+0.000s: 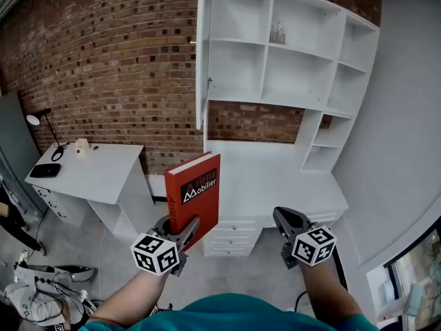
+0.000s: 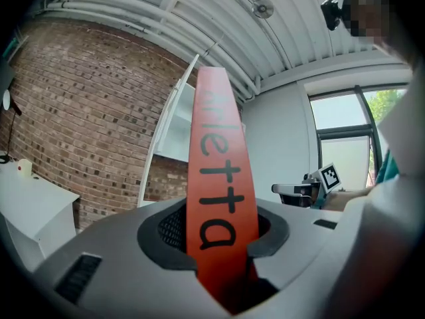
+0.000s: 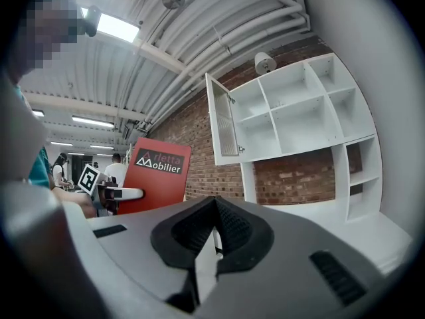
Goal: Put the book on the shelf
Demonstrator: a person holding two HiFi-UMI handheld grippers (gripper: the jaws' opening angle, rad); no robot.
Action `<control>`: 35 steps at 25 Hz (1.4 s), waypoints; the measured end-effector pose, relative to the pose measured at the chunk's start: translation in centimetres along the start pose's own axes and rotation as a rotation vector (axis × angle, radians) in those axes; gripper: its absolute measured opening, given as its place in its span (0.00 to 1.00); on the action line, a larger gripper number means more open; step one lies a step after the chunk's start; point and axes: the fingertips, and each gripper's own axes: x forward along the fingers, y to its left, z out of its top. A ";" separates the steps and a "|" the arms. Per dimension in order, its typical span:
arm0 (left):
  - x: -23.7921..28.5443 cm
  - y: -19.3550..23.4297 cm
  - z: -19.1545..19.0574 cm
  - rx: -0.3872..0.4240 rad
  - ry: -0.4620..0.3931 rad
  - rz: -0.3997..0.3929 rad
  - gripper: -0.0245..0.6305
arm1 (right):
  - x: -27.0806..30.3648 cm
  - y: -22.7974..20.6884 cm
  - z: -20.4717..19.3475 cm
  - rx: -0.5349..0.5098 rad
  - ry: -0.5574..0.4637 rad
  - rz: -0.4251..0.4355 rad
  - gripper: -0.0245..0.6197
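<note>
A red book (image 1: 196,195) with "Mobilier" on its cover stands upright, its lower edge in my left gripper (image 1: 180,232), whose jaws are shut on it. In the left gripper view the book's spine (image 2: 216,178) rises between the pads. My right gripper (image 1: 282,219) hangs level to the right of the book, shut with nothing in it; its pads (image 3: 214,208) meet at the tip. The white shelf unit (image 1: 289,54) with open compartments stands ahead on the brick wall, and it also shows in the right gripper view (image 3: 299,111). The book (image 3: 156,175) shows there too, at the left.
The shelf's door (image 1: 202,54) on the left side stands open. A white desk surface (image 1: 275,178) with drawers lies below the shelf. Small items (image 1: 278,33) sit in an upper compartment. A second white desk (image 1: 89,171) with a lamp (image 1: 41,119) stands at left.
</note>
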 end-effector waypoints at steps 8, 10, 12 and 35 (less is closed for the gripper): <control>6.6 2.3 -0.5 0.000 0.008 -0.001 0.29 | 4.1 -6.3 -0.8 0.018 0.004 0.005 0.07; 8.8 2.6 -0.3 0.000 -0.001 0.013 0.29 | 5.3 -8.7 -0.2 0.017 0.001 0.018 0.07; 11.3 2.8 -0.1 0.001 -0.012 0.030 0.29 | 6.7 -11.4 0.3 0.013 -0.004 0.038 0.07; 34.6 9.3 6.3 0.039 -0.089 0.121 0.29 | 21.9 -31.2 8.1 -0.074 -0.026 0.139 0.07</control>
